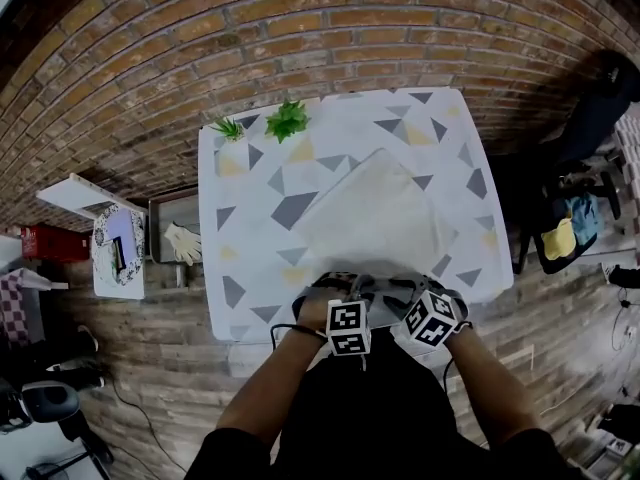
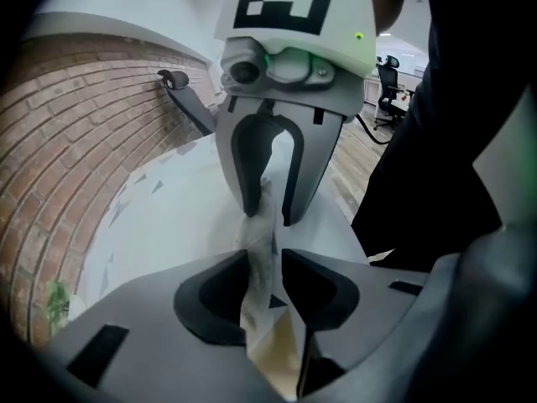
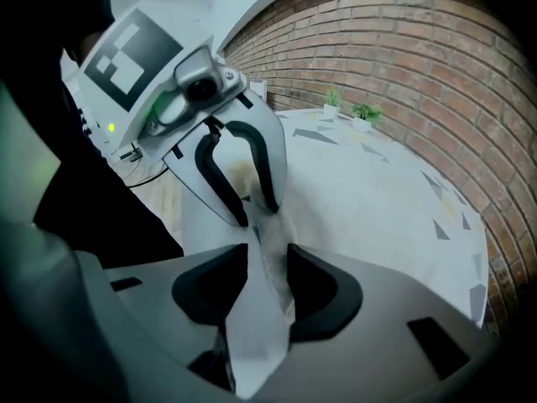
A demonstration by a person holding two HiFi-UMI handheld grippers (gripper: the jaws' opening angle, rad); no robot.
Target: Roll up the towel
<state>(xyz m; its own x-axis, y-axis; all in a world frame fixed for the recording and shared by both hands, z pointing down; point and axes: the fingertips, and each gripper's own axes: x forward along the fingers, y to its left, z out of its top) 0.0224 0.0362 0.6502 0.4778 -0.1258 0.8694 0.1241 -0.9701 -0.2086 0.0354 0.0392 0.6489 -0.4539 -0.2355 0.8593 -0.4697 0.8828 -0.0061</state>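
Towel (image 1: 375, 213) and table (image 1: 250, 178) are nearly the same pale shade, though the table's cover is broken up by grey and yellow triangles. The towel lies flat and cornerwise on the table's right half. One corner points toward the table's far edge and the opposite one comes to its near edge, where the person stands.

Both tools are at that near edge, side by side and facing each other. The near corner is gathered up into a thin ridge that runs from one tool to the other. The left gripper (image 2: 267, 263) has its fingers apart. The fold stands between them, leaning on one finger with a sliver of space at the other, so it is not pinched. The right gripper (image 3: 268, 259) is the same: jaws parted, with a loose strip of towel hanging through the gap rather than squeezed in it.

Two small green plants (image 1: 288, 120) sit at the table's far left corner. Beyond the table's far edge is a brick wall (image 1: 300, 28).
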